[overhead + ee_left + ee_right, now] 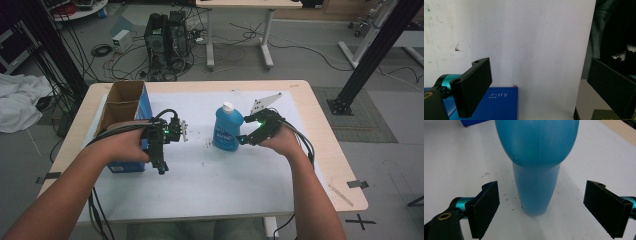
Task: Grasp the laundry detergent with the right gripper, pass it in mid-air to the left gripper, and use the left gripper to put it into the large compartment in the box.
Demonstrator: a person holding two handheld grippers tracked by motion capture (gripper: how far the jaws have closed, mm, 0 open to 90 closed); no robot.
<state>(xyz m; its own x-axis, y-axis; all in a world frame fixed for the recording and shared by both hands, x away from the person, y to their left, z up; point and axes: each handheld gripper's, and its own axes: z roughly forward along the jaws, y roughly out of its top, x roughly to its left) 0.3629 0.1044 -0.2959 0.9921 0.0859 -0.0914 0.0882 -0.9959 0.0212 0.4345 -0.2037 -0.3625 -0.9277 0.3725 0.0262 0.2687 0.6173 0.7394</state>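
**Right claw open at the blue bottle, left claw open beside the box**

Your right claw (243, 139) sits just right of the blue bottle (228, 131), which stands upright on the white sheet (215, 175) near the middle of the table (320, 130). The bottle carries a white cap (228, 106) and a label on its near face. In the right gripper view, the jaws stand wide apart, one on each side of the bottle's narrow lower body (535, 192); neither jaw touches it. The bottle's wider upper part bulges above the jaws in that view.

Your left claw (184, 131) is held over the sheet, left of the bottle and well apart from it. In the left gripper view, its jaws are spread wide with nothing between them, and the white sheet (529, 50) lies beyond them.

An open cardboard box with blue sides (125, 107) stands at the left part of the table, touching or just behind your left hand (125, 145). Its blue face (499, 102) shows low in the left gripper view. Your right hand (280, 142) holds its gripper right of the bottle.
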